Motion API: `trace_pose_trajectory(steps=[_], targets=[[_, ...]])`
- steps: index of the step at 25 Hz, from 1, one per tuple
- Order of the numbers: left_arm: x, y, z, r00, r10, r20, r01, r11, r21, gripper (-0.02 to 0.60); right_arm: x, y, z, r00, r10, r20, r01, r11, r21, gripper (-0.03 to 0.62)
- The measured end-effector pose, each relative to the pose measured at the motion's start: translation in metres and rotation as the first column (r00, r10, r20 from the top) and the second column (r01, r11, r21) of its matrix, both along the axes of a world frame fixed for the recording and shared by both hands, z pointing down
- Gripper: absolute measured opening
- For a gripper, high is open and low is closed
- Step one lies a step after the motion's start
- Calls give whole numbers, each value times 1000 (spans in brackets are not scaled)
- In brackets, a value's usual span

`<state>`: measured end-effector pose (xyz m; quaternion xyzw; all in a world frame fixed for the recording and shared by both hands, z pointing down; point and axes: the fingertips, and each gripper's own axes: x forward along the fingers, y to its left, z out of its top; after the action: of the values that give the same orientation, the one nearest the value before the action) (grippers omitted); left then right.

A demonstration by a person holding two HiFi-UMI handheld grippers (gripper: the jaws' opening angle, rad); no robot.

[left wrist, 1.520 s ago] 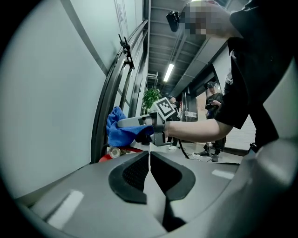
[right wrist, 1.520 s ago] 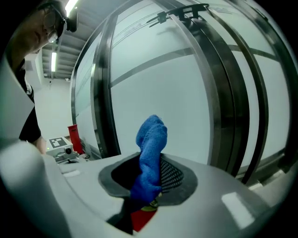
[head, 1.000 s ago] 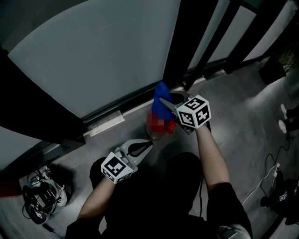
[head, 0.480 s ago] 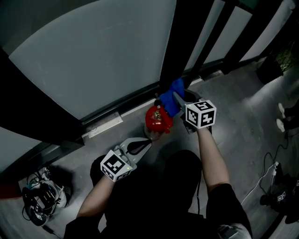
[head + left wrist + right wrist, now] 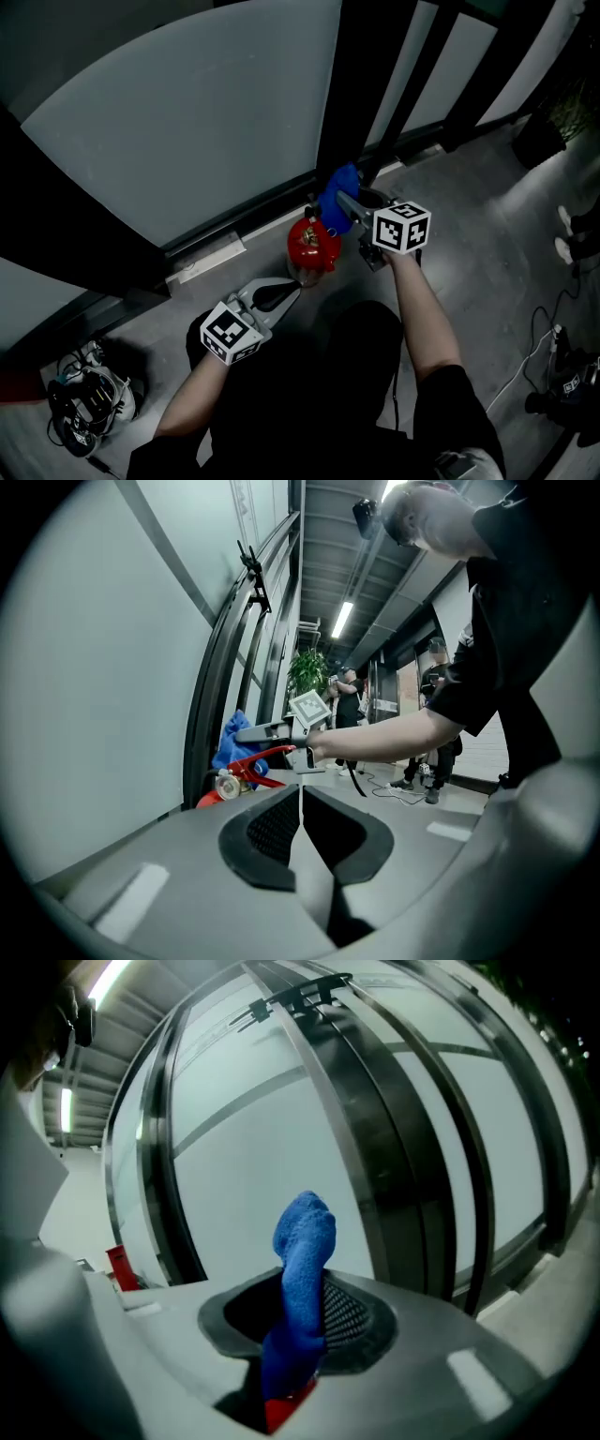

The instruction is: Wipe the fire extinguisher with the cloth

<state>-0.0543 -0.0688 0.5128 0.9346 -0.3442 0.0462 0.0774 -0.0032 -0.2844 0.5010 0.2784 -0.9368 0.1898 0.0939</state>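
Observation:
A red fire extinguisher (image 5: 312,246) stands on the grey floor at the foot of a glass wall. In the left gripper view the fire extinguisher (image 5: 223,786) shows its gauge and red lever. My right gripper (image 5: 345,201) is shut on a blue cloth (image 5: 337,195), holding it just behind and right of the extinguisher's top. In the right gripper view the blue cloth (image 5: 304,1269) sticks up from between the jaws of my right gripper (image 5: 306,1299). My left gripper (image 5: 296,290) is shut and holds nothing, its tips pointing at the extinguisher's near side from a short way off. My left gripper (image 5: 300,795) shows its jaws pressed together.
Frosted glass panels (image 5: 187,122) and dark pillars (image 5: 361,94) rise right behind the extinguisher. A heap of cables and gear (image 5: 80,403) lies at the lower left, with more cables (image 5: 553,361) at the right. A potted plant (image 5: 309,672) and standing people (image 5: 347,705) are down the corridor.
The right gripper has drawn the cloth off the extinguisher's top, up and to the right, so the red head now shows. The left gripper has barely moved.

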Motion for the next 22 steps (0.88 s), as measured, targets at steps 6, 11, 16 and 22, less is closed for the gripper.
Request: trace_pose_trajectory(steps=[6, 11, 16, 22], targets=[[2, 2, 12, 999, -8, 36, 9, 1000, -26, 18, -23, 8, 61, 988, -122, -96, 105, 981, -166, 107], [-1, 5, 19, 1000, -7, 20, 7, 999, -37, 18, -12, 17, 63, 986, -143, -85, 128, 978, -166, 107], [3, 1, 23, 1000, 12, -3, -12, 999, -39, 18, 2, 28, 66, 984, -114, -134, 96, 987, -128, 107], [14, -6, 22, 998, 61, -33, -62, 997, -36, 17, 20, 54, 77, 985, -52, -163, 32, 992, -122, 107]])
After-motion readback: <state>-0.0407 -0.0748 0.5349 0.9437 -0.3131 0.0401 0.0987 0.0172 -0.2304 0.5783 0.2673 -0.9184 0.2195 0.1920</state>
